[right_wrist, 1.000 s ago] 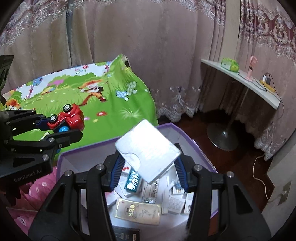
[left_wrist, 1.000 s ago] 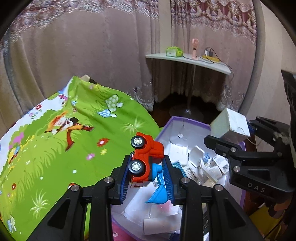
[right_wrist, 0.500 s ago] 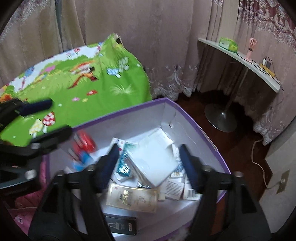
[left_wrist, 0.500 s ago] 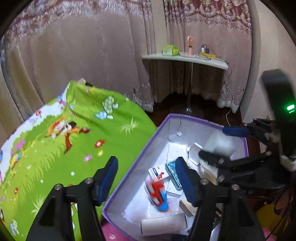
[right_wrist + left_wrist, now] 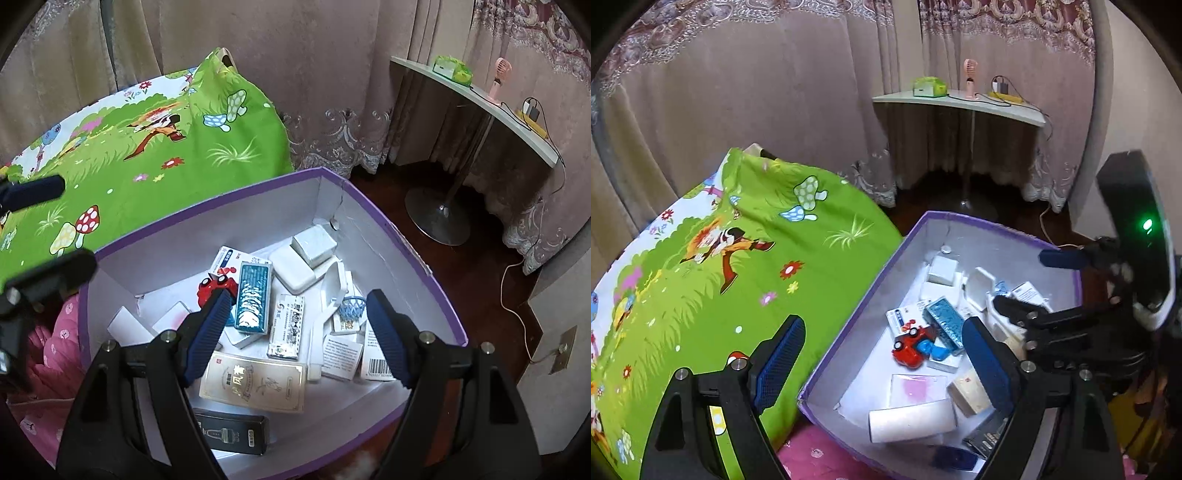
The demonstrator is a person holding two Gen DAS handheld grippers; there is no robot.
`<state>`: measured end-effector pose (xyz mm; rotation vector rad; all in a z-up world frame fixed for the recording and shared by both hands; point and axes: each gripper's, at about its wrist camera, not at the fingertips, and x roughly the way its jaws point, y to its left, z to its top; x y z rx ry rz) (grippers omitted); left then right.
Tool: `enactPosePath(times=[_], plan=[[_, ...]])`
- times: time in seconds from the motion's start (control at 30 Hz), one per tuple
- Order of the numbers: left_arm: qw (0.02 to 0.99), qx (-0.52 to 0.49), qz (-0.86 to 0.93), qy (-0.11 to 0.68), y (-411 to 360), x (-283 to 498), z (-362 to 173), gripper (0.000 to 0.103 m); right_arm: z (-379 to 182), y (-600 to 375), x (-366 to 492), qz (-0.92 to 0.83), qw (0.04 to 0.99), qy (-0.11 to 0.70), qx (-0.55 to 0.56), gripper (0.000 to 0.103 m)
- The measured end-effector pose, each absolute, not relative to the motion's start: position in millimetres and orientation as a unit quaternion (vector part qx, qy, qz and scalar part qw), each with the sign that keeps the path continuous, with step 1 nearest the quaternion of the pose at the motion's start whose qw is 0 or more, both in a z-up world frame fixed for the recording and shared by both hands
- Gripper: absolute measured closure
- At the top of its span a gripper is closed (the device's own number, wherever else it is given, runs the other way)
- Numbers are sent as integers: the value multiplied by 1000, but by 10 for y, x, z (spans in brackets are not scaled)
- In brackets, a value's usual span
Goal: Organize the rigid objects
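Both tools are empty: the left hand-held gripper [image 5: 882,354] hangs with its blue-padded jaws spread wide over the near left edge of the purple box [image 5: 849,325], touching nothing, and the right hand-held gripper [image 5: 297,332] stands just as wide above the box's near half, its pads clear of the cartons beneath. Between them, inside the box, the red toy truck [image 5: 910,347] lies tipped on its side toward the left wall, resting against the teal blister pack [image 5: 253,295] and a white carton. It looks like hard, light plastic, stiff enough to take a firm pinch, though the glossy cab may slip and the blue scoop looks thin; across the cab flanks seems the sound place to hold. The small white box [image 5: 314,245] sits near the far corner, likely light card that would dent if squeezed hard, best held across its flat faces. Beside the box spreads the green cartoon bedspread [image 5: 720,266].
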<state>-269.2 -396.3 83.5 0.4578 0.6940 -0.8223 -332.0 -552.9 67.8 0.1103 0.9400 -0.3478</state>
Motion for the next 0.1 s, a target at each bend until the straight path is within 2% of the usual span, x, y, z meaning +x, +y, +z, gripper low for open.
enactPosePath(times=[0.1], plan=[[836,213,-381,331,-3942,-2663,778,15,663,-5536,-3316,-167,875,451,56,24]])
